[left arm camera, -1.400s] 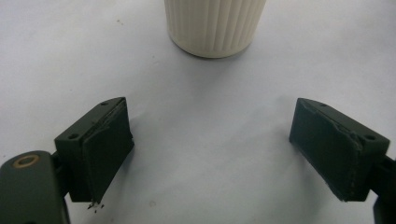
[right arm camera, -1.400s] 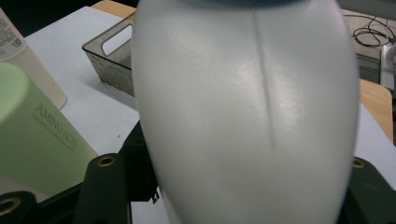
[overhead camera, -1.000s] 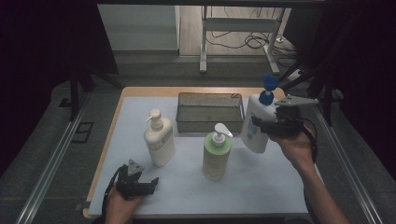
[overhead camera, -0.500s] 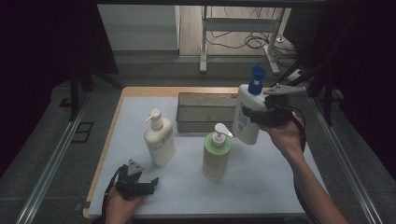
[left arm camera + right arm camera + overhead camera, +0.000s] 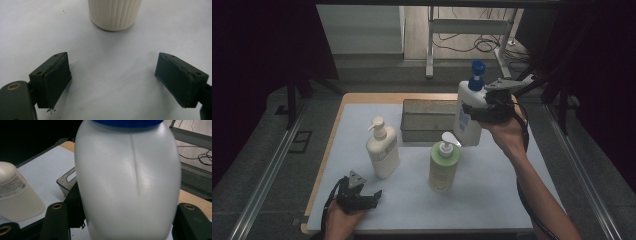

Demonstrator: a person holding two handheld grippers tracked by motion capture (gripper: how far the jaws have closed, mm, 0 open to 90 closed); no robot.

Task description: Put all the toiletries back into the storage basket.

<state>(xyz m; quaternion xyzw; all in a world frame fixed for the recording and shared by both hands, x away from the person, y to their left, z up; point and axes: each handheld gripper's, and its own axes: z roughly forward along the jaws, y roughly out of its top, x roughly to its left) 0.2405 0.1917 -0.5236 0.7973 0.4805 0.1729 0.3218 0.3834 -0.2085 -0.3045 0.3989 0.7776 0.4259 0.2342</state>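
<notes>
At about 7 o'clock on the worktop (image 5: 492, 200), the left gripper (image 5: 371, 196) rests low on the pale mat in the person's left hand (image 5: 343, 220). In the left gripper view its jaws stand wide apart with nothing between them, and the ribbed base of the cream pump bottle (image 5: 115, 13) sits just beyond them at 12 o'clock. In the high view that cream pump bottle (image 5: 382, 150) stands upright at roughly 9 o'clock from the mat's middle, near the left gripper but apart from it. Just right of centre, the green pump bottle (image 5: 444, 165) stands upright, its white pump head turned towards 2 o'clock. Behind these two, at 12 o'clock on the worktop, lies the dark metal tray (image 5: 428, 120), its long side running left to right. At about 2 o'clock the right gripper (image 5: 473, 114) has its jaws closed on the body of the white bottle with the blue pump (image 5: 469, 107), which is held upright in the air above the right end of the tray. In the right gripper view the white bottle (image 5: 127, 182) sits between the jaws, which press on both its sides, with the tray's corner (image 5: 66, 181) and the cream pump bottle (image 5: 17, 195) lying beyond it at 9 o'clock
</notes>
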